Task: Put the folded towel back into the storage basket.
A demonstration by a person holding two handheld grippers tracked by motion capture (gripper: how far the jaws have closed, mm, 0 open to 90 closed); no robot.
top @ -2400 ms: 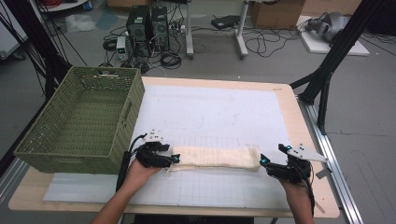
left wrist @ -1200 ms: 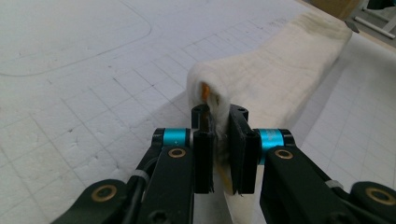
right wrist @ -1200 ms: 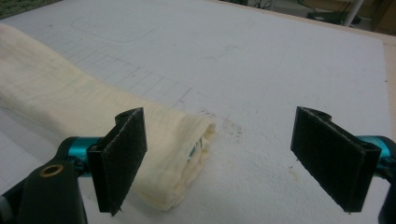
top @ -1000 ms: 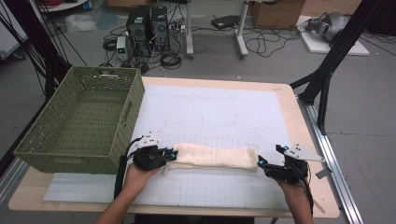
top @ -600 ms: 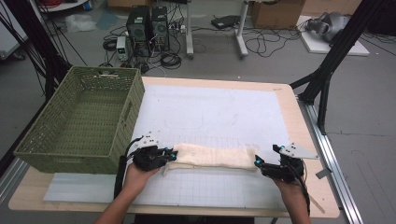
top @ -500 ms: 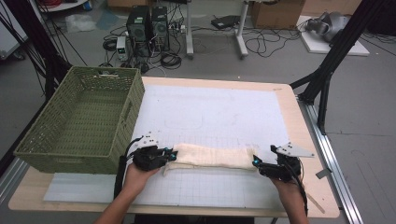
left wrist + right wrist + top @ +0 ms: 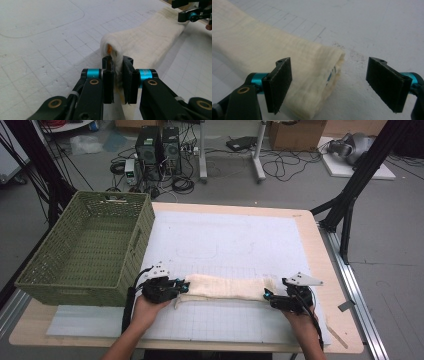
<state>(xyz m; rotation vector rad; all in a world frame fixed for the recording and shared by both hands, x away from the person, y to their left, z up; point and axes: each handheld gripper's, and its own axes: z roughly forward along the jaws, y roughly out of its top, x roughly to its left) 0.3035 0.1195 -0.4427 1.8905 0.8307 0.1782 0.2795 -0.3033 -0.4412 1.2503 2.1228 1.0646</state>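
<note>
Two grippers are working one folded cream towel point(image 7: 227, 286) near the front edge of the table point(image 7: 320, 245).

Right gripper point(image 7: 275, 299): jaws are standing wide apart, nothing pressed between them. In the right gripper view the pads are bracketing the towel's near end point(image 7: 312, 82); one pad is sitting over the cloth, the other is hanging over bare white mat point(image 7: 374, 30), clear of the fabric. The cloth end is lying between the jaws but off-centre, toward the pad on the left of that view. The layered edge of the fold is facing the camera.

Left gripper point(image 7: 184, 287): jaws are clamped narrow on the opposite end of the towel. The left gripper view is showing fabric bunching up between the pads point(image 7: 117, 62), with the towel running away from the grip toward the other gripper point(image 7: 192, 15).

Key relation: the towel's long axis is running left to right across the table, straight from one gripper to the other, each one facing inward along it. The free end is lying directly ahead of the right gripper, so that hand is the nearer one for the next grasp.

Judgement: closing the right jaws should need a small shift toward the cloth to catch all layers.

Green wicker basket point(image 7: 85, 250) is standing just left of the left hand point(image 7: 145, 307), apart from the towel.
</note>
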